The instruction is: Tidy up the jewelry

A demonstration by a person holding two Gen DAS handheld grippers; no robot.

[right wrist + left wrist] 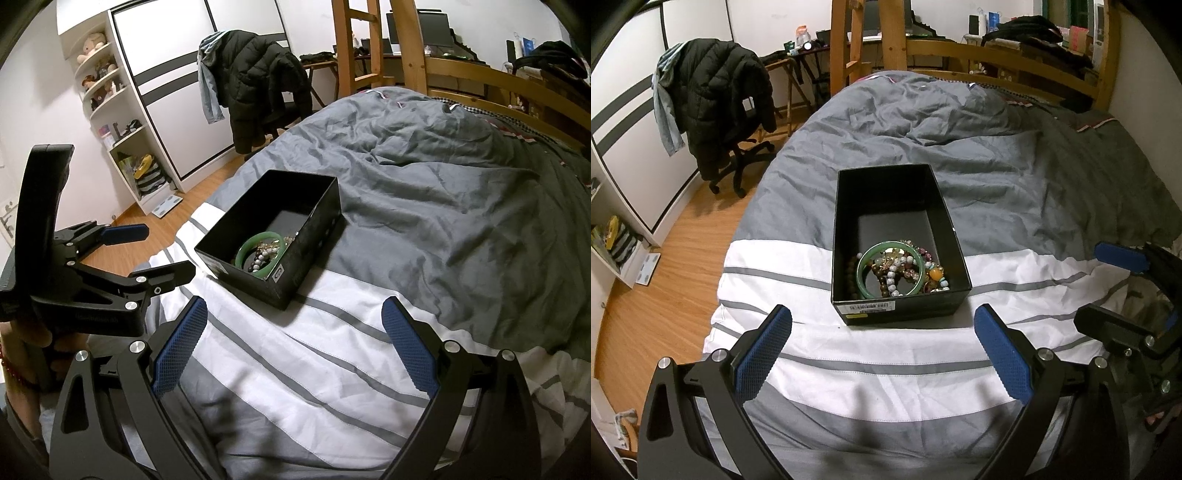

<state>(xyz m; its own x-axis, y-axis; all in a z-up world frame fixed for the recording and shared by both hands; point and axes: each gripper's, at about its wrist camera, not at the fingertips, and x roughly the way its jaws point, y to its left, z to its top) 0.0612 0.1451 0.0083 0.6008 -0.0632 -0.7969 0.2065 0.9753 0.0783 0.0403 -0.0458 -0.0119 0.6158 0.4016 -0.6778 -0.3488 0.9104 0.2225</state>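
Observation:
A black open box (pixel 846 229) stands on the bed. In its near end lie a green bangle (pixel 862 258) and a heap of beaded bracelets (pixel 905 269). The box (pixel 306 254) and the bangle (pixel 245 247) also show in the right wrist view. My left gripper (pixel 882 321) is open and empty, hovering just in front of the box. My right gripper (pixel 293 314) is open and empty, near the box's right front corner. Each gripper shows at the edge of the other's view.
The bed is covered by a grey and white striped duvet (pixel 886 369), rumpled farther back. An office chair with a black jacket (pixel 720 103) stands on the wooden floor at the left. A wooden bed frame (pixel 1015 62) and a ladder stand behind.

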